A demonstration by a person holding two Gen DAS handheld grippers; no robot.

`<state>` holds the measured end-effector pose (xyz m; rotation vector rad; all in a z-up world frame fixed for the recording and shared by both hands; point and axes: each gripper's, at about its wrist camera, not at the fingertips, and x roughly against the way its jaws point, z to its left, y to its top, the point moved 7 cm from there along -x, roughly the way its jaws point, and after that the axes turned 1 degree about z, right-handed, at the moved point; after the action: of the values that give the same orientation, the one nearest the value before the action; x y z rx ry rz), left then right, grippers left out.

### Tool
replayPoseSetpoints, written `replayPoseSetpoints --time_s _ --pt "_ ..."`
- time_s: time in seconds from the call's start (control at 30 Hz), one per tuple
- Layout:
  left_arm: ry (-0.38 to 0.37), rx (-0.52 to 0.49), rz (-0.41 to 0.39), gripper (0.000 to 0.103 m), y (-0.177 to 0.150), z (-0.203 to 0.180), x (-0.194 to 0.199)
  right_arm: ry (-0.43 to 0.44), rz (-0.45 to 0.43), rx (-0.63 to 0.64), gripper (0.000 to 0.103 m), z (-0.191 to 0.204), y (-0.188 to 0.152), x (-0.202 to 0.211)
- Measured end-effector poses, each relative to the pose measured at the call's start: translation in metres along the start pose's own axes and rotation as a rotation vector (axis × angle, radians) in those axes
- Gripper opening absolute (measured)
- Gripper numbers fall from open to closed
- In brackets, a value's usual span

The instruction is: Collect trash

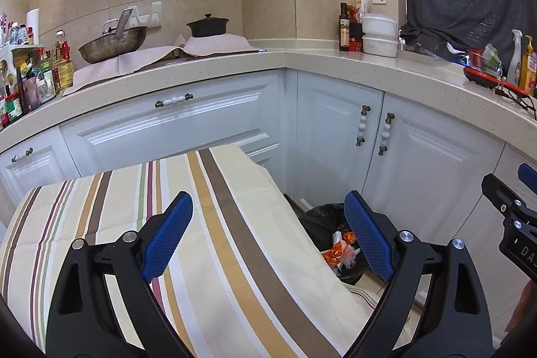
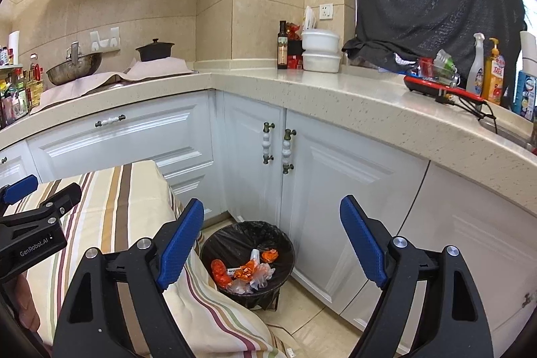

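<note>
Trash [image 2: 248, 270] already down in the black-lined bin [image 2: 214, 244]: orange wrappers, clear plastic, a small white tube. Nothing loose visible on the striped cloth [image 1: 214, 223] just beside the bin, so probably near done. Left gripper [image 1: 268, 237] and right gripper [image 2: 268, 244] both spread wide above the bin, holding nothing. White lidded tubs [image 2: 320, 51] on the counter beyond the bin, contents hidden.
</note>
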<state>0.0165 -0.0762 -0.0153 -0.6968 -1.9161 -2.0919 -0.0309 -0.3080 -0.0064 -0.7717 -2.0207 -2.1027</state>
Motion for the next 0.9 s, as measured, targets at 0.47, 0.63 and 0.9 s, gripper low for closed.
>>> replayPoseSetpoints --time_s 0.47,0.63,0.9 --pt "-0.027 -0.005 -0.040 0.090 0.007 -0.003 0.017 -0.015 -0.024 -0.005 0.081 -0.001 0.001 0.014" --pt "-0.031 -0.010 -0.040 0.090 0.007 -0.006 0.018 -0.020 -0.024 -0.009 0.081 -0.003 0.002 0.015" --pt "-0.037 -0.015 -0.033 0.090 0.005 -0.012 0.016 -0.030 -0.021 -0.015 0.081 -0.005 0.001 0.015"
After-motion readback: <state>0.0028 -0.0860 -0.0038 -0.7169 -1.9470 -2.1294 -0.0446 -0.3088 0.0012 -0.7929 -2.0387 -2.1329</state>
